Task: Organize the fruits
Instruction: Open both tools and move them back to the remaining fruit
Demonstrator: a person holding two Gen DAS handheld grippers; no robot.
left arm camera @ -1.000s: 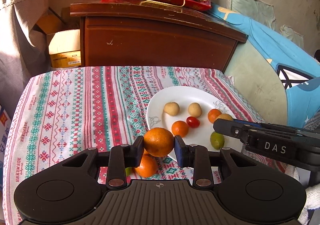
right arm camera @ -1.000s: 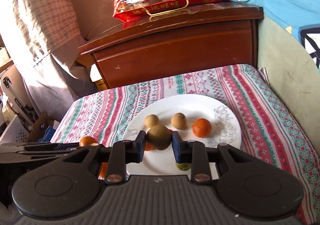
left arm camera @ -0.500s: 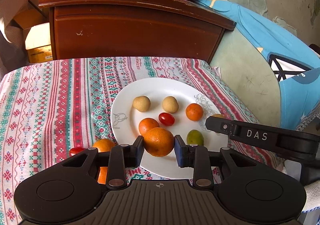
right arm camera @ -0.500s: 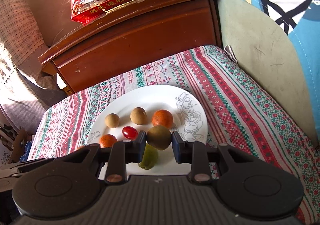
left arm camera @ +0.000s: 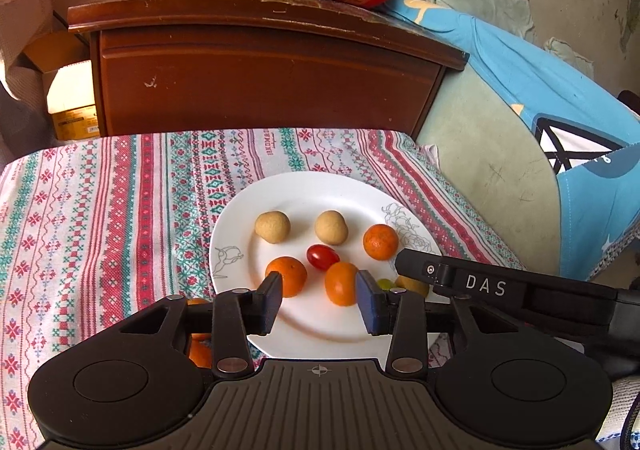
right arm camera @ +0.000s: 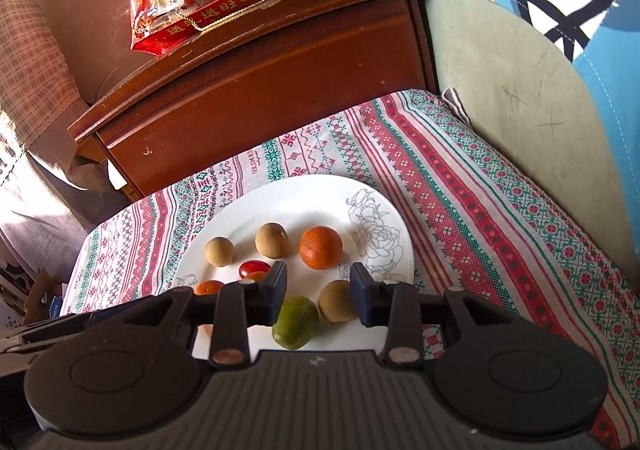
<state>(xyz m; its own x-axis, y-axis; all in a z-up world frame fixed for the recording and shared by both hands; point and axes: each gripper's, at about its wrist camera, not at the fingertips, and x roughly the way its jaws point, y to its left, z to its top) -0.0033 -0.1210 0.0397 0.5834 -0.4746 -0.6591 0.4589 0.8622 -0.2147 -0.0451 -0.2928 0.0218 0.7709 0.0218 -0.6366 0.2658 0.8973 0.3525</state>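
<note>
Fruits on white plate (left arm camera: pixel 240 250): orange (left arm camera: pixel 341 284), brown longan (right arm camera: pixel 338 301), both small, round, likely to roll. Left gripper (left arm camera: pixel 319 300) and right gripper (right arm camera: pixel 319 288) gape wide, empty. Grip across widest girth, gently.

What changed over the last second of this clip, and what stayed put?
Both grippers let go. The left gripper opened and set its orange on the plate; the right gripper opened and left its brown fruit there beside the green fruit. Both had carried their fruit in over the plate first. The other fruits on the plate, the tablecloth and the cabinet stayed as they were.
</note>
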